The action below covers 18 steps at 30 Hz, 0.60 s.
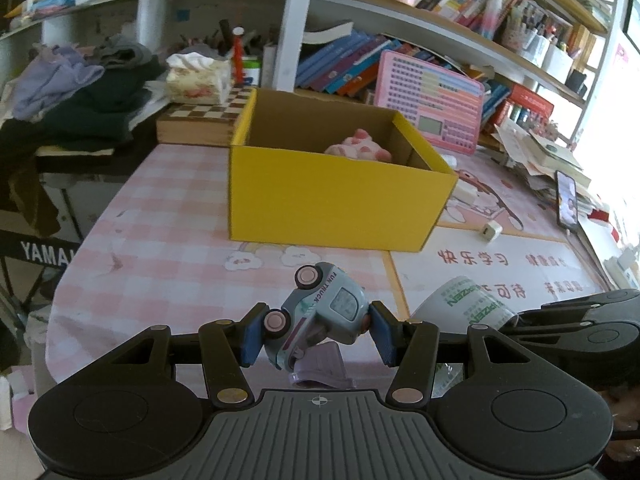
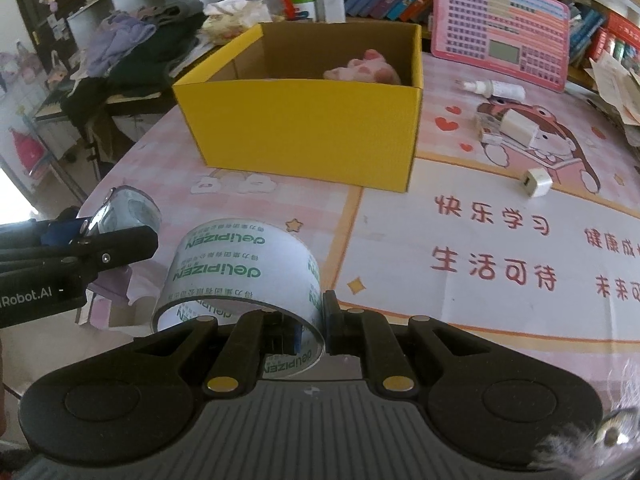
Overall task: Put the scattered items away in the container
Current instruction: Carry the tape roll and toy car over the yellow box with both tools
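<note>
1. Near the worktop's (image 2: 460, 208) front edge, both grippers are held side by side, each loaded with one item, so that two things can be taken to the box (image 1: 332, 200) in one trip, judging by the task.
2. A toy car (image 1: 320, 314) is clamped by the left gripper (image 1: 316, 332) between its blue pads, the fingers partly open to the car's width; the car is tipped nose-down with its wheels turned to the left, and appears clear of the worktop.
3. A tape roll (image 2: 244, 272) is pinched by the right gripper (image 2: 310, 330) through its wall: one finger lies inside the ring and one outside, nearly closed on the thin band.
4. The box stands beyond both grippers, toward the back of the worktop, open-topped, with a pink plush (image 2: 366, 70) already inside.
5. A charger (image 2: 536, 182) and a small bottle (image 2: 496, 89) lie to the right of the box, not yet collected.
6. Both grippers are pitched downward and aimed toward the box, the left just beside the right.
</note>
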{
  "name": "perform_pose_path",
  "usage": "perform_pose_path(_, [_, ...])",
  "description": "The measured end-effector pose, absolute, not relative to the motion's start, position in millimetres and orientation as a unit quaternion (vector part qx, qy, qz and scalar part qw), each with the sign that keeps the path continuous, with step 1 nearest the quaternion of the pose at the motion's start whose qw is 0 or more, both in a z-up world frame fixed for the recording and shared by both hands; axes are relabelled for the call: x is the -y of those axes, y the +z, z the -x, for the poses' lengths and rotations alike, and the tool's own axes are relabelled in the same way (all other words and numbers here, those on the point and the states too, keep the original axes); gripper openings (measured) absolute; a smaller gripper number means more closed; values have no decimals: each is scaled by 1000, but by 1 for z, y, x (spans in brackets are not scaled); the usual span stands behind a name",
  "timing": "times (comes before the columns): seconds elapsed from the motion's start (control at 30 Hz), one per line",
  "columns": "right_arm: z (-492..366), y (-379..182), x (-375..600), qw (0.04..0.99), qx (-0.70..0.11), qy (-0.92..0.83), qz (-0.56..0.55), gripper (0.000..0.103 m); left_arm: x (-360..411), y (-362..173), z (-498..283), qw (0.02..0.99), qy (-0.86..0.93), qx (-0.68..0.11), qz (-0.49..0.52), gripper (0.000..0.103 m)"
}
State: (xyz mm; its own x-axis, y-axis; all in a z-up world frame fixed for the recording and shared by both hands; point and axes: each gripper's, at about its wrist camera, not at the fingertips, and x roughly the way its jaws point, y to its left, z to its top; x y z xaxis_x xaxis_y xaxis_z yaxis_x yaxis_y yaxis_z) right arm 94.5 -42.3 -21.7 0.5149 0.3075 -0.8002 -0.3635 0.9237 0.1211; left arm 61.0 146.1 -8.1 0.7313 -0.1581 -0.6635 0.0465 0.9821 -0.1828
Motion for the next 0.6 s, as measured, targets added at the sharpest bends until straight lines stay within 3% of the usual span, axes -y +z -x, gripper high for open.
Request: perform_pose_path(0.6, [-129, -3, 30, 885, -401, 229, 59, 10, -151, 12, -86, 943, -30, -324, 69, 53])
